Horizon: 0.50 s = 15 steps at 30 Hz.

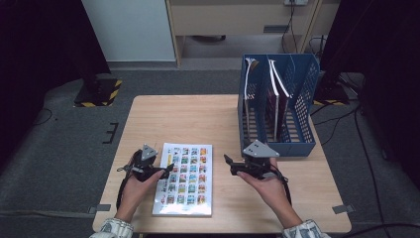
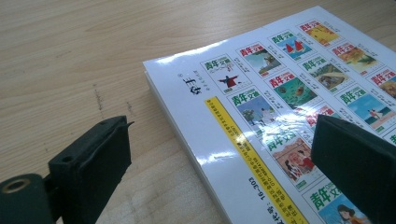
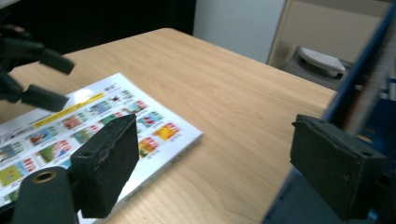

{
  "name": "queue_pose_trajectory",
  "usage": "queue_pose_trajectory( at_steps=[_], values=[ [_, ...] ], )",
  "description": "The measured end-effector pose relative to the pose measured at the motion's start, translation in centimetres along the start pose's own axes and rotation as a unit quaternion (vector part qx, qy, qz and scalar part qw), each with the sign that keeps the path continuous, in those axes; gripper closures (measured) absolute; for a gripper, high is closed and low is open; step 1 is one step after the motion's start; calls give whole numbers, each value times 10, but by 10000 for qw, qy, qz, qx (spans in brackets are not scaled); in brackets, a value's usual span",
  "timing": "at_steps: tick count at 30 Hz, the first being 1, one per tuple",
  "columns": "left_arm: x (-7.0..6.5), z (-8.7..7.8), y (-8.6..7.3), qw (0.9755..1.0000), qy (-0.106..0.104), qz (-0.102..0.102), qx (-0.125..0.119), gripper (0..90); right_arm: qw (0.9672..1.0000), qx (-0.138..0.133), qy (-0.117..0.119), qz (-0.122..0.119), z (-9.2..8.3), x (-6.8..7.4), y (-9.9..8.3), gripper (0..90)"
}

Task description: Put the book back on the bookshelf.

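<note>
A book (image 1: pixel 184 179) with a white cover of small colour pictures lies flat near the table's front edge. My left gripper (image 1: pixel 167 170) sits at the book's left edge. It is open (image 2: pixel 222 126), with one jaw over bare wood and the other over the cover (image 2: pixel 261 88), and nothing is gripped. My right gripper (image 1: pixel 229 164) hovers to the right of the book, pointing left toward it. Its jaws are open (image 3: pixel 215 123) and hold nothing. The right gripper view has the book (image 3: pixel 93 123) at lower left and the left gripper (image 3: pixel 42 79) beyond it.
A blue slotted file rack (image 1: pixel 302 106) stands at the table's back right with a couple of books upright in it. Its wall (image 3: pixel 359 79) is close beside my right jaw. Bare wooden tabletop (image 1: pixel 188 119) stretches behind the book.
</note>
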<state>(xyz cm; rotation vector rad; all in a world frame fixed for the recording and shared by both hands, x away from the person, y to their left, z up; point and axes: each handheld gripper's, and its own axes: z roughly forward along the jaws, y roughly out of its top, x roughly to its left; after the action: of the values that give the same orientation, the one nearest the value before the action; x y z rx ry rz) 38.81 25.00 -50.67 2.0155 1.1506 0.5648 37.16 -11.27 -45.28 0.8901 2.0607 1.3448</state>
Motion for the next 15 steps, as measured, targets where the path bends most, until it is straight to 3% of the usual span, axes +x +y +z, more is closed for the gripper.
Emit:
queue_pose_trajectory(
  at_steps=[2, 15],
  values=[
    [1, 0, -1, 10000, 23, -4, 11, 48, 9997, 95, 132, -165, 9, 11, -2, 174],
    [0, 2, -1, 9999, -101, -39, 103, 60, 9969, 506, 527, -299, 48, 40, -12, 251]
  ],
)
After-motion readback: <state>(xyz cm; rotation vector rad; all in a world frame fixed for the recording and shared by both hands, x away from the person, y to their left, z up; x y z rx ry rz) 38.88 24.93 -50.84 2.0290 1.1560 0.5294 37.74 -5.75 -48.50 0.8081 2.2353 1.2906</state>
